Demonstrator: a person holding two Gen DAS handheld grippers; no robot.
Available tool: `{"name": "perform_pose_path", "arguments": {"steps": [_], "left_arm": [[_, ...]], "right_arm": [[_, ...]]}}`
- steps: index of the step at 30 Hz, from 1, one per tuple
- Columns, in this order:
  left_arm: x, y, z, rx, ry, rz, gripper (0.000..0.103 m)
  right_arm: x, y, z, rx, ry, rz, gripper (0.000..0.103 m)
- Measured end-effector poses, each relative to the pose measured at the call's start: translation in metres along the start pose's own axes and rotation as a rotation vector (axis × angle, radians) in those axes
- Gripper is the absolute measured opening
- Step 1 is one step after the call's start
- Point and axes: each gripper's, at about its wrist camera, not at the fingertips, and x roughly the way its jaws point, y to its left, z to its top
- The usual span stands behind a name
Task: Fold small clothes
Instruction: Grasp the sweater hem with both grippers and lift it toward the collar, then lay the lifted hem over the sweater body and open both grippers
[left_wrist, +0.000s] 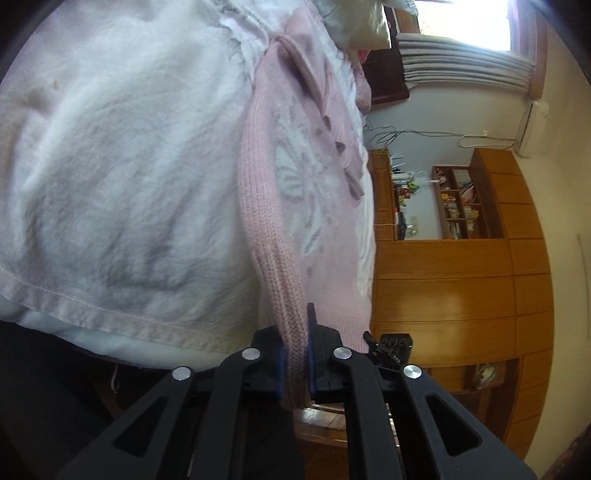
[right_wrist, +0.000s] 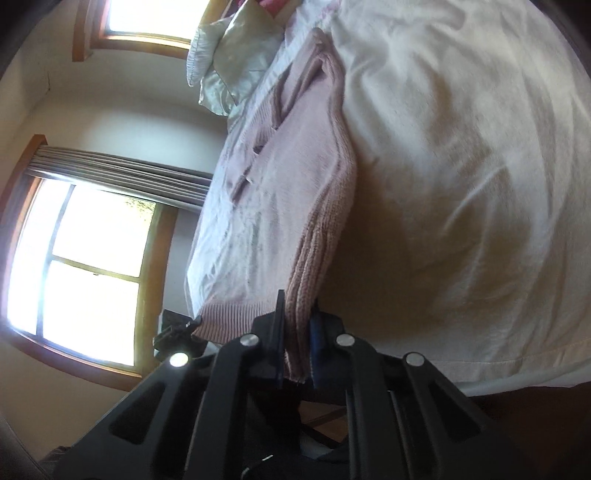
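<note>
The left gripper (left_wrist: 295, 354) had its jaws pressed in on a ribbed fold of the pink knit sweater (left_wrist: 317, 206), the blue-lined pads tight against the wool on either side, with the knit edge poking out below the grip. The right gripper (right_wrist: 298, 339) was doing the same on its side: jaws closed on a thick bunch of the sweater's (right_wrist: 295, 192) ribbed edge, several layers stacked between the fingers.

From those two pinches the sweater stretched away across the bed. In the left view its front showed a pale butterfly-like pattern (left_wrist: 299, 184) knitted into the pink, and a folded collar or placket (left_wrist: 314, 85) lay near its far end. In the right view the garment looked doubled over, its folded edge running along beside the grip and the ribbed hem (right_wrist: 229, 317) spread out to the left of the fingers.

Under it lay a rumpled white sheet (left_wrist: 122, 177) with a pink-tinted hemmed border (left_wrist: 110, 314) near the left gripper. A pale pillow (right_wrist: 236, 66) sat at the head of the bed.

Beyond the bed I could see wooden cabinets (left_wrist: 461, 288) with a cluttered shelf (left_wrist: 454, 206), a wall air unit (left_wrist: 532, 125), and bright windows (right_wrist: 88, 266) with a grey pleated blind (right_wrist: 125, 166) drawn up above one.
</note>
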Motion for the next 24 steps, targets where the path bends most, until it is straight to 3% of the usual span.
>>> {"name": "perform_pose_path", "arguments": {"steps": [6, 10, 15, 20, 24], "left_arm": [[-0.003, -0.016, 0.037, -0.121, -0.086, -0.168, 0.008], [0.006, -0.009, 0.074, -0.237, -0.157, -0.202, 0.008], [0.028, 0.008, 0.119, -0.367, -0.208, -0.164, 0.008], [0.055, 0.018, 0.154, -0.411, -0.2, -0.064, 0.008], [0.062, 0.026, 0.17, -0.426, -0.179, -0.029, 0.012]], "right_arm": [[-0.008, 0.029, 0.042, 0.013, -0.056, 0.046, 0.009], [-0.001, 0.036, 0.083, 0.057, -0.093, 0.021, 0.009], [0.024, 0.029, 0.136, 0.113, -0.096, -0.055, 0.009], [0.065, 0.015, 0.181, 0.13, -0.05, -0.153, 0.01], [0.089, 0.005, 0.208, 0.141, 0.009, -0.202, 0.02]]}}
